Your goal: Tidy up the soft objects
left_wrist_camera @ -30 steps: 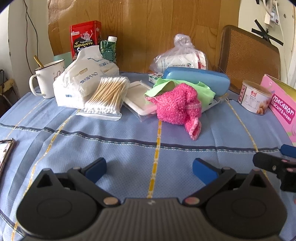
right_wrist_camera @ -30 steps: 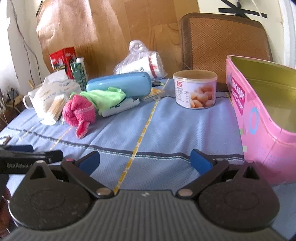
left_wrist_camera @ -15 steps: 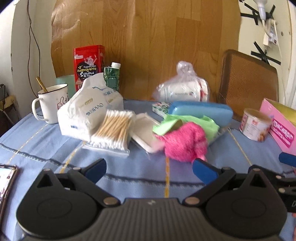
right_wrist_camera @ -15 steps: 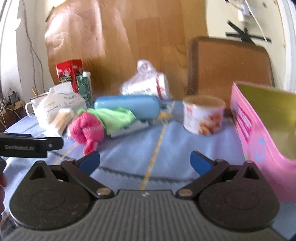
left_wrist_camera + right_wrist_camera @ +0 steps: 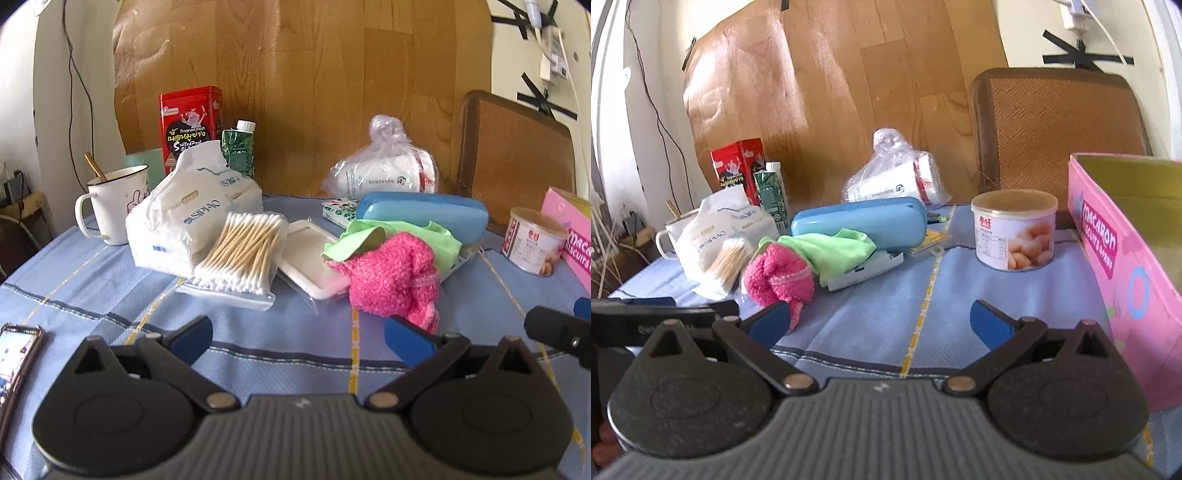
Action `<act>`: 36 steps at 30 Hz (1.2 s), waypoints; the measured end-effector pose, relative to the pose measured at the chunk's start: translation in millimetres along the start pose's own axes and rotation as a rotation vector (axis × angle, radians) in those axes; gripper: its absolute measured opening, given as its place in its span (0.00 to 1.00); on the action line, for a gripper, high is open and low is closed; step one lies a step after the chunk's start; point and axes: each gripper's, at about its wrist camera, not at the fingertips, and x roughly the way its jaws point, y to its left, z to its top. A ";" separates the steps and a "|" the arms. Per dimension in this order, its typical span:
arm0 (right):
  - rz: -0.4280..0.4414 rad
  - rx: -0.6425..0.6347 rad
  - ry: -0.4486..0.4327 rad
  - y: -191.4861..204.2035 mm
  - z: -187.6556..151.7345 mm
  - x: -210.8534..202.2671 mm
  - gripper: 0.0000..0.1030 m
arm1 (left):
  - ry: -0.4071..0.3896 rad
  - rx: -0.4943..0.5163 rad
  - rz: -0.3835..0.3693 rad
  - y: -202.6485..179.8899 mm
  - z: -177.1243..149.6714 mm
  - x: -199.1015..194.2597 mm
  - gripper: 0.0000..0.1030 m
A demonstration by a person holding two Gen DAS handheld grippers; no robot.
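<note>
Pink fuzzy cloth (image 5: 395, 282) lies on the table (image 5: 258, 343), draped against a green cloth (image 5: 417, 236) and a white lid (image 5: 310, 258). We hold the left gripper (image 5: 297, 338) and right gripper (image 5: 879, 319) short of it, jaws spread and empty. Pinching the pink cloth could drag the green one or tip the cotton swabs (image 5: 243, 254).

Open left tool (image 5: 297, 338) faces pink sock (image 5: 393, 282).

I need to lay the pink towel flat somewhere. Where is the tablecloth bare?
Bare cloth lies between the pink towel and the can, along the yellow stripe, up to the pink box. Behind the towel it is crowded: green cloth, blue case, cotton swabs.
</note>
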 end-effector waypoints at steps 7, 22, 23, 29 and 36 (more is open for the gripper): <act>0.026 0.022 -0.010 -2.9 -0.4 -2.9 1.00 | 0.012 0.001 0.007 1.4 -0.4 1.0 1.00; 0.029 0.031 -0.015 -6.7 -0.6 -5.6 1.00 | 0.006 0.005 -0.005 1.5 -1.5 0.1 1.00; 0.029 0.030 -0.015 -6.8 -0.6 -5.5 1.00 | 0.004 0.004 -0.008 2.0 -1.6 -0.4 1.00; 0.026 0.024 -0.011 -6.4 -0.1 -4.7 1.00 | -0.002 -0.003 -0.026 3.7 -1.8 -1.9 1.00; 0.022 0.016 -0.005 -5.9 -0.4 -3.8 1.00 | -0.007 -0.029 -0.052 8.9 -1.6 -2.8 1.00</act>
